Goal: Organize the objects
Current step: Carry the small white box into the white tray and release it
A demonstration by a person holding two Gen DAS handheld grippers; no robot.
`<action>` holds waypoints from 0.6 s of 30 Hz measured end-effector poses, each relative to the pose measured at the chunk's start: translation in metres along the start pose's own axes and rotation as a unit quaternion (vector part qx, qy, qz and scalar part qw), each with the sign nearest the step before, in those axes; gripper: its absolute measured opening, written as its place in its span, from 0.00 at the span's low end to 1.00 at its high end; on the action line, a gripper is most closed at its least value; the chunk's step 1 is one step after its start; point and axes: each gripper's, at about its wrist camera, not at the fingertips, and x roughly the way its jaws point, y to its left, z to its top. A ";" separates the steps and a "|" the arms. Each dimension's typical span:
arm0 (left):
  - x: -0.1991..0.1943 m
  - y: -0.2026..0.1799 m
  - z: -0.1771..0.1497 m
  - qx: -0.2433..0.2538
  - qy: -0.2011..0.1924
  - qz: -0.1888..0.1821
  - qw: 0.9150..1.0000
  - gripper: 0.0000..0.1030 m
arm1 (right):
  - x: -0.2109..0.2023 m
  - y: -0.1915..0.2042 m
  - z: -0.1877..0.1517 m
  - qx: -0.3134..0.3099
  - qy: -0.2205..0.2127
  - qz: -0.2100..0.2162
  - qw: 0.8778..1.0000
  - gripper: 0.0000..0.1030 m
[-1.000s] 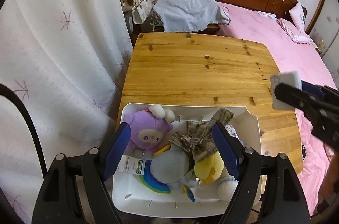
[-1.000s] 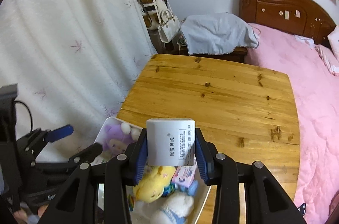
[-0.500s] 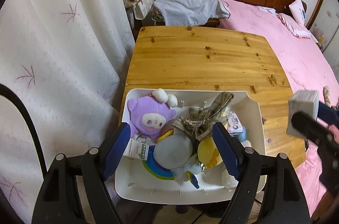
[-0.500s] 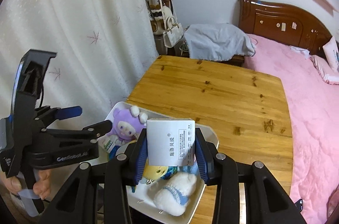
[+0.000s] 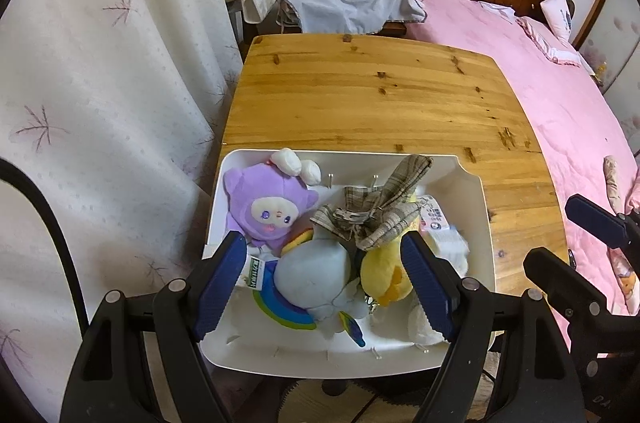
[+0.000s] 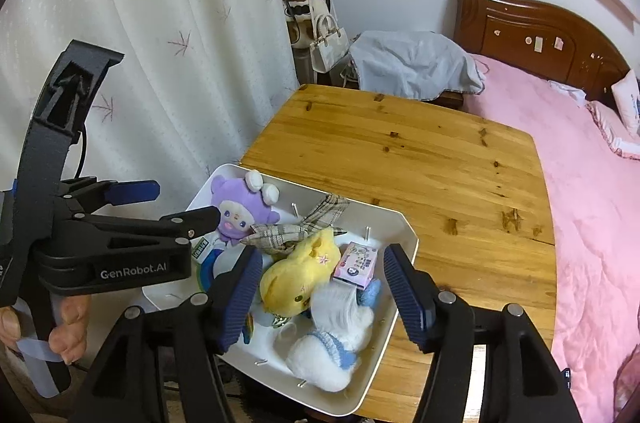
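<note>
right gripper [image 6: 320,289] jaws spread, empty, over bin [image 6: 394,223] at table [image 6: 420,163] near edge. left gripper [image 5: 324,281] jaws spread, empty; "genrobot.ai" printed on its body. bin holds purple plush [image 6: 240,209] at 10 o'clock, yellow plush [image 6: 298,273] centre, pink box [image 6: 356,265] at 2 o'clock, its print unreadable.

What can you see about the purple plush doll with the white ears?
The purple plush doll looks soft and fuzzy, with a pale face, blue eyes, pink cheeks and two puffy white ears. It lies on its back in the far left corner of the white plastic bin, face up. A plaid cloth and a pale blue plush crowd against it.
</note>
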 end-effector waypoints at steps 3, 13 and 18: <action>0.002 -0.002 0.000 0.000 0.005 -0.006 1.000 0.80 | 0.002 -0.003 -0.001 0.003 0.004 -0.001 1.000 0.62; 0.003 -0.008 -0.003 0.004 0.011 -0.013 1.000 0.80 | 0.004 -0.017 -0.010 0.015 0.015 -0.017 1.000 0.62; 0.000 -0.022 -0.007 0.018 0.011 -0.023 1.000 0.80 | 0.000 -0.030 -0.014 0.029 0.014 -0.033 0.999 0.62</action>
